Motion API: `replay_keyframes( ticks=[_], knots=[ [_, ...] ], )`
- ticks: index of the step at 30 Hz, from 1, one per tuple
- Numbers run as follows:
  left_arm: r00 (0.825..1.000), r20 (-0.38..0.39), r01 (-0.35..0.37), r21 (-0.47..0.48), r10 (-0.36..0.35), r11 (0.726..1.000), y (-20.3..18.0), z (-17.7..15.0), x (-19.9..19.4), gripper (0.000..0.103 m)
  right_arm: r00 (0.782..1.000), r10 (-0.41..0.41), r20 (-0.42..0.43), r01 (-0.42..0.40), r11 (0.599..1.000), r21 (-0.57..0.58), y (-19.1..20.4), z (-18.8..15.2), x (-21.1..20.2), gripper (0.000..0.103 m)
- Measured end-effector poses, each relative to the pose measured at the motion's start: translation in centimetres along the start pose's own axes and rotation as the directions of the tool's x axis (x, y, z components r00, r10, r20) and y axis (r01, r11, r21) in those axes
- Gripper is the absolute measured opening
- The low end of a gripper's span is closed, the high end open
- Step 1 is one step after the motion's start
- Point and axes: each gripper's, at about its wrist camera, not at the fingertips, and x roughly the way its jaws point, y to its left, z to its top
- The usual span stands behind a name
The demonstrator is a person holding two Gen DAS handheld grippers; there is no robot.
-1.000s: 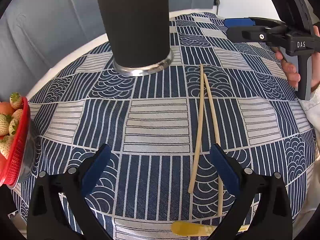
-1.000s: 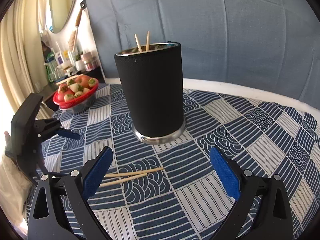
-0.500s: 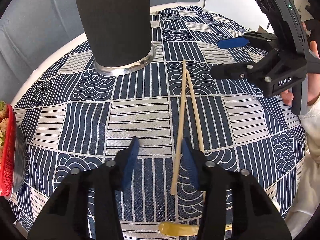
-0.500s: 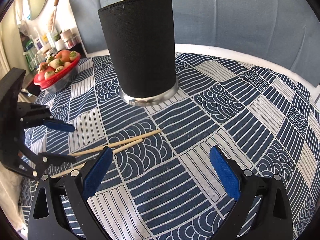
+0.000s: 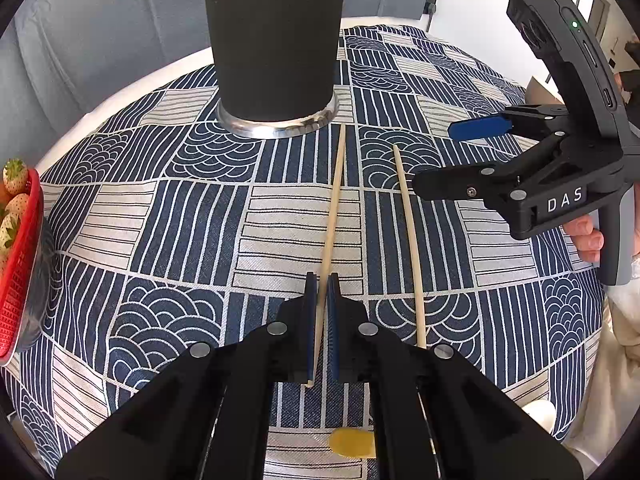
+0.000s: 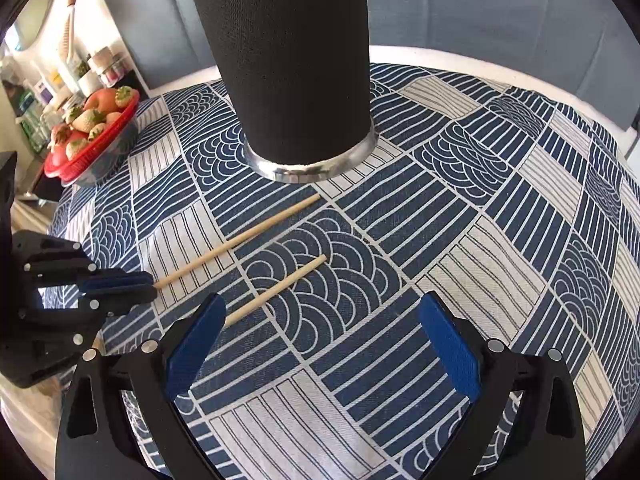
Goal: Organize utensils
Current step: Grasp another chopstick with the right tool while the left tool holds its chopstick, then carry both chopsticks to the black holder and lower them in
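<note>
Two wooden chopsticks lie on the blue patterned tablecloth (image 5: 192, 216) in front of a tall black utensil holder (image 5: 276, 36) with a steel base. My left gripper (image 5: 322, 284) is shut on the near end of the left chopstick (image 5: 333, 204); it also shows in the right wrist view (image 6: 120, 284), with that chopstick (image 6: 240, 238) pointing at the holder (image 6: 292, 60). The second chopstick (image 5: 410, 224) lies free to the right. My right gripper (image 6: 320, 344) is open and empty just above the second chopstick (image 6: 280, 286); it shows in the left view (image 5: 448, 156).
A red basket of strawberries (image 5: 20, 248) stands at the table's left edge, also seen in the right wrist view (image 6: 94, 136). A yellow utensil end (image 5: 352, 442) lies under my left gripper. A grey cushioned backrest (image 6: 480, 12) runs behind the table.
My left gripper has moved right and forward and closed on the left chopstick. The two chopsticks now lie further apart. My right gripper has come lower and closer to the second chopstick.
</note>
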Motion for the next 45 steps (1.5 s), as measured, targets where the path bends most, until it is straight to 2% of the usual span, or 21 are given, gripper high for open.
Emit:
replay_keyframes(
  ticks=[2,6,10,13,16,17,23,26,28,29,30,31,32,36,39,41,45],
  knots=[
    [1.0,0.004,0.0,-0.017,0.0,1.0,0.3,-0.2,-0.1,0.006,1.0,0.006,-0.013,-0.005,0.999,0.033,0.4,0.2,0.2,0.093],
    [1.0,0.013,0.017,-0.038,-0.016,0.999,0.6,-0.3,-0.2,0.006,0.998,-0.031,-0.05,0.034,0.996,0.076,1.3,0.5,0.6,0.093],
    [0.998,0.023,0.053,-0.058,-0.052,0.997,1.1,-0.5,-0.2,0.006,0.995,-0.043,-0.091,0.055,0.989,0.14,1.4,0.3,1.5,0.094],
    [0.997,0.029,0.078,-0.075,-0.076,0.994,1.5,-0.5,-0.2,0.006,0.992,-0.094,-0.085,0.107,0.981,0.164,1.8,0.2,1.6,0.093],
    [0.995,0.032,0.094,-0.083,-0.092,0.992,1.7,-0.6,-0.2,0.006,0.982,-0.163,-0.092,0.175,0.974,0.141,2.6,0.1,2.1,0.094],
    [0.995,0.033,0.095,-0.083,-0.092,0.992,1.7,-0.6,-0.2,0.006,0.977,-0.189,-0.094,0.2,0.973,0.116,3.0,0.0,2.3,0.097],
    [0.997,0.031,0.078,-0.069,-0.076,0.995,1.5,-0.5,-0.2,0.007,0.975,-0.182,-0.126,0.198,0.972,0.131,2.8,0.4,2.5,0.097],
    [0.998,0.028,0.055,-0.066,-0.053,0.996,1.3,-0.5,-0.2,0.007,0.978,-0.193,-0.082,0.202,0.97,0.134,2.9,-0.2,2.2,0.095],
    [0.999,0.028,0.031,-0.062,-0.029,0.998,0.9,-0.3,0.0,0.006,0.979,-0.195,-0.06,0.201,0.971,0.128,2.8,-0.5,2.0,0.089],
    [0.999,0.028,0.017,-0.054,-0.015,0.998,0.5,-0.2,0.0,0.005,0.978,-0.2,-0.053,0.206,0.969,0.135,2.5,-0.5,1.4,0.066],
    [1.0,0.027,-0.001,-0.045,0.003,0.999,0.2,-0.2,0.0,0.005,0.978,-0.203,-0.049,0.208,0.968,0.141,2.1,-0.5,0.8,0.025],
    [0.999,0.026,-0.019,-0.035,0.02,0.999,-0.1,-0.2,0.0,0.005,0.977,-0.203,-0.057,0.21,0.966,0.151,1.4,-0.5,0.3,0.01],
    [0.999,0.026,-0.029,-0.026,0.029,0.999,-0.3,-0.1,0.1,0.005,0.978,-0.2,-0.063,0.208,0.962,0.178,0.4,-0.7,0.0,0.005],
    [1.0,0.026,0.018,-0.082,-0.016,0.996,0.5,0.0,0.0,0.005,0.992,-0.121,-0.043,0.128,0.965,0.229,-2.3,-1.4,-0.9,0.004],
    [0.999,0.023,0.03,-0.126,-0.028,0.992,0.8,0.0,-0.1,0.005,0.994,-0.11,-0.026,0.113,0.96,0.256,-4.2,-1.5,-1.6,0.004],
    [0.999,0.019,0.05,-0.17,-0.047,0.984,1.3,-0.1,-0.1,0.005,0.997,-0.072,-0.002,0.07,0.959,0.275,-5.5,-1.5,-2.4,0.004],
    [1.0,-0.007,0.011,-0.198,-0.012,0.98,1.3,-0.2,-0.6,0.005,0.998,-0.045,0.052,0.029,0.961,0.275,-7.4,-1.0,-4.1,0.004]
  ],
)
